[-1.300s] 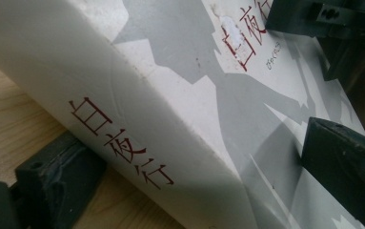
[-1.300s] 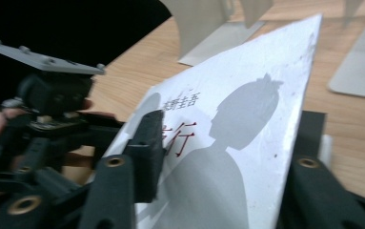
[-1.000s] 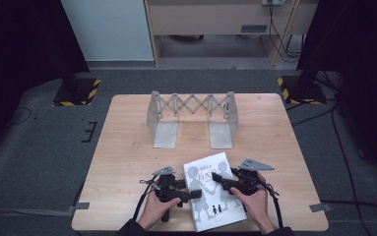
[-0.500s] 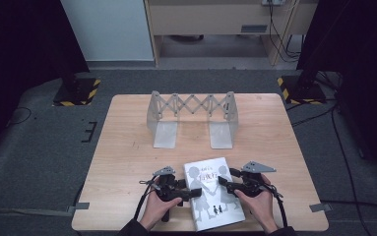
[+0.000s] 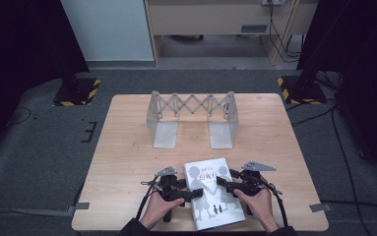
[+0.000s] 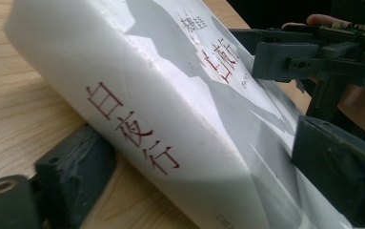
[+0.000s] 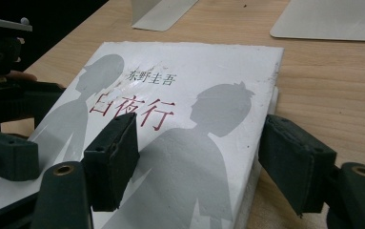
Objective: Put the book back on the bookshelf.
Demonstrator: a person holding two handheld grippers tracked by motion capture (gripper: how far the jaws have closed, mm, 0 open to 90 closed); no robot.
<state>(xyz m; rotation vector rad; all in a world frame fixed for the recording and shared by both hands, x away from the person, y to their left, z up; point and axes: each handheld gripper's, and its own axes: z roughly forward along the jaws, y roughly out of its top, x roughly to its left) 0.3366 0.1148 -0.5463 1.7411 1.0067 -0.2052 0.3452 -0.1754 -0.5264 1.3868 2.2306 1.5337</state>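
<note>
Metal folding rack (image 5: 192, 118) far off; white book (image 5: 213, 191) flat, clamped by left gripper (image 5: 188, 193), straddled by right gripper (image 5: 224, 186), jaws just widening, loose.

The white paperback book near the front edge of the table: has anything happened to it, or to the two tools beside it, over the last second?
Little. The right gripper, straddling the fore edge of the white paperback book, has just been opening; its pads look slack. The left gripper stays across the spine. The book, the folding metal book rack and the wooden table kept their places.
</note>
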